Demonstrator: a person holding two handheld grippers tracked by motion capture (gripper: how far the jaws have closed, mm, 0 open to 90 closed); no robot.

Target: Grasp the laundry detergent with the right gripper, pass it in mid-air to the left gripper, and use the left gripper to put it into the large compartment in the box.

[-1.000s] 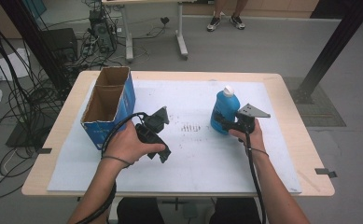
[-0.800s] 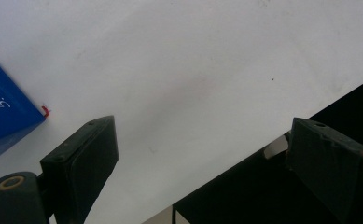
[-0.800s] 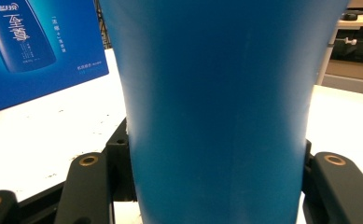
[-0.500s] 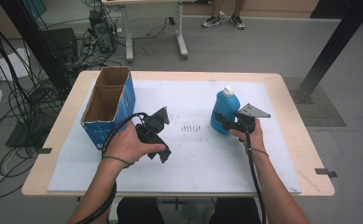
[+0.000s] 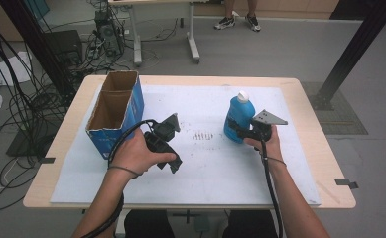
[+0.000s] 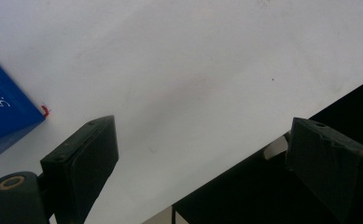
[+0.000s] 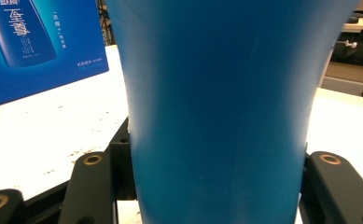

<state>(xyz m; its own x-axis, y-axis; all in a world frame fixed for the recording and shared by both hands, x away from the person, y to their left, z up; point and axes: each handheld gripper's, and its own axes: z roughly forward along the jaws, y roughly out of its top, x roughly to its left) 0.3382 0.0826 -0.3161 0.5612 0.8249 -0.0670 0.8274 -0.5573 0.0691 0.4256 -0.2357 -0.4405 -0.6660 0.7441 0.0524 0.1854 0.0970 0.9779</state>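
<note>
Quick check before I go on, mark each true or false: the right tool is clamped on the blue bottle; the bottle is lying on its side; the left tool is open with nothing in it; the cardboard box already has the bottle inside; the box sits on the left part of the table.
1. The right tool is clamped on the blue bottle. True; its jaws have just been closing and now press the bottle's sides.
2. The bottle lies on its side. False: it stands upright, white cap on top.
3. The left tool is open with nothing in it. True.
4. The cardboard box already holds the bottle. False: the bottle stands on the white mat, apart from the box.
5. The box sits on the left part of the table. True.
</note>
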